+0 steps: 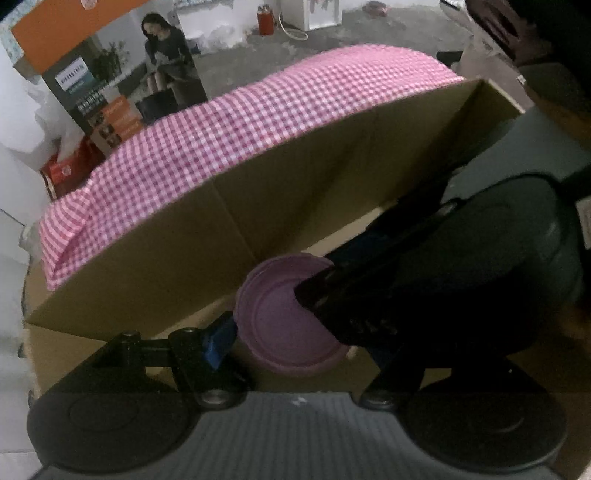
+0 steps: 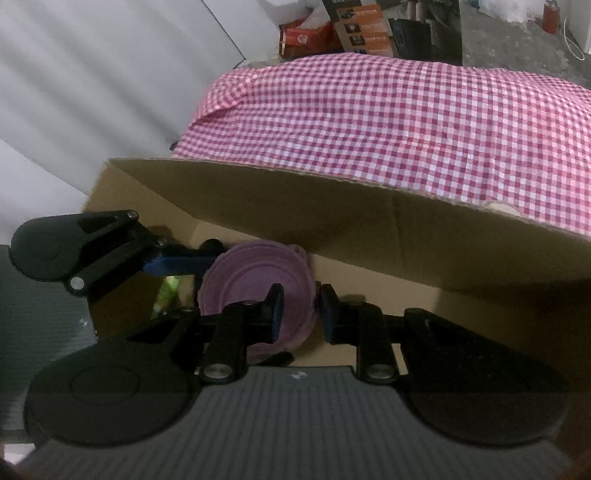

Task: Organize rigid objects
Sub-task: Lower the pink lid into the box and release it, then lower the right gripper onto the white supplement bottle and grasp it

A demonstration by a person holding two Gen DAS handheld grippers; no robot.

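Note:
A purple plastic plate (image 1: 284,321) stands on edge inside a cardboard box (image 1: 184,258). In the right wrist view my right gripper (image 2: 299,314) is shut on the rim of the purple plate (image 2: 251,284), with a blue pad on each side. My left gripper (image 1: 288,339) is open around the plate's far side. Its left blue pad (image 1: 218,343) sits just clear of the rim. The right gripper's dark body hides the left gripper's other finger. The left gripper's finger also shows in the right wrist view (image 2: 177,264).
A pink checked cloth (image 2: 424,125) covers the table behind the box flap (image 2: 332,218). Printed cartons (image 1: 103,85), a red box (image 1: 66,170) and a red flask (image 1: 265,18) stand on the floor beyond. A green item (image 2: 168,291) lies in the box.

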